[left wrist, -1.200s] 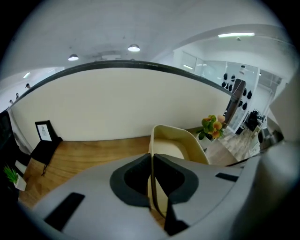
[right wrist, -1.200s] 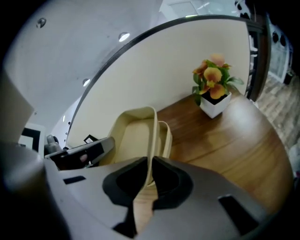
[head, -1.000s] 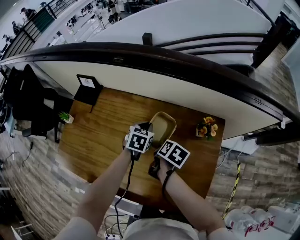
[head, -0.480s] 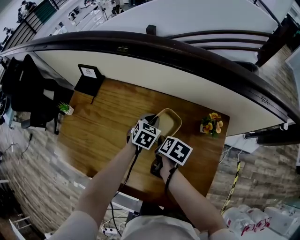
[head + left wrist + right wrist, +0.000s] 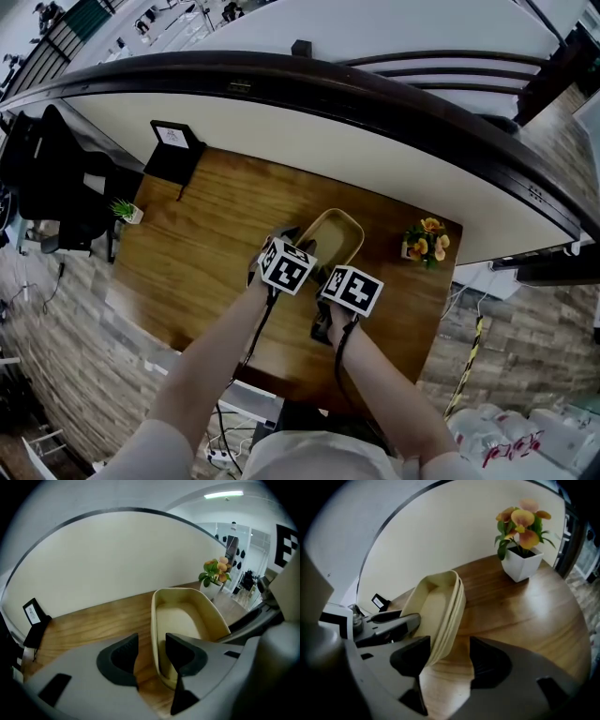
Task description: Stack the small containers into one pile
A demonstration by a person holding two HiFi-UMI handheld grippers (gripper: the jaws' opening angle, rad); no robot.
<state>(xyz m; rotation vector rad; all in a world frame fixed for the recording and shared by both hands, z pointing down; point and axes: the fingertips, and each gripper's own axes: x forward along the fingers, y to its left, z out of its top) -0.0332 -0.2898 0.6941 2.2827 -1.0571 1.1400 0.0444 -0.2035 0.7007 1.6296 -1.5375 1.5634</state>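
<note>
A stack of nested cream oval containers (image 5: 336,239) stands on the wooden table (image 5: 206,253). Both grippers are at its near end. The left gripper (image 5: 151,660) straddles the stack's left wall (image 5: 157,634). One pad is outside and one inside, with a gap to the outer pad, and the jaws are opening. The right gripper (image 5: 450,663) has the layered rims of the stack's near end (image 5: 440,634) between its jaws, close to the left pad and clear of the right one. Its jaws are opening too.
A white pot of orange flowers (image 5: 422,242) stands at the table's right, just beyond the stack. A black sign stand (image 5: 173,155) and a tiny green plant (image 5: 124,210) sit at the left. A curved white wall (image 5: 309,150) runs along the table's far side.
Both grippers have stayed at the near end of the stack. The right hand has edged slightly forward and right. The stack rests in the same place on the table.
</note>
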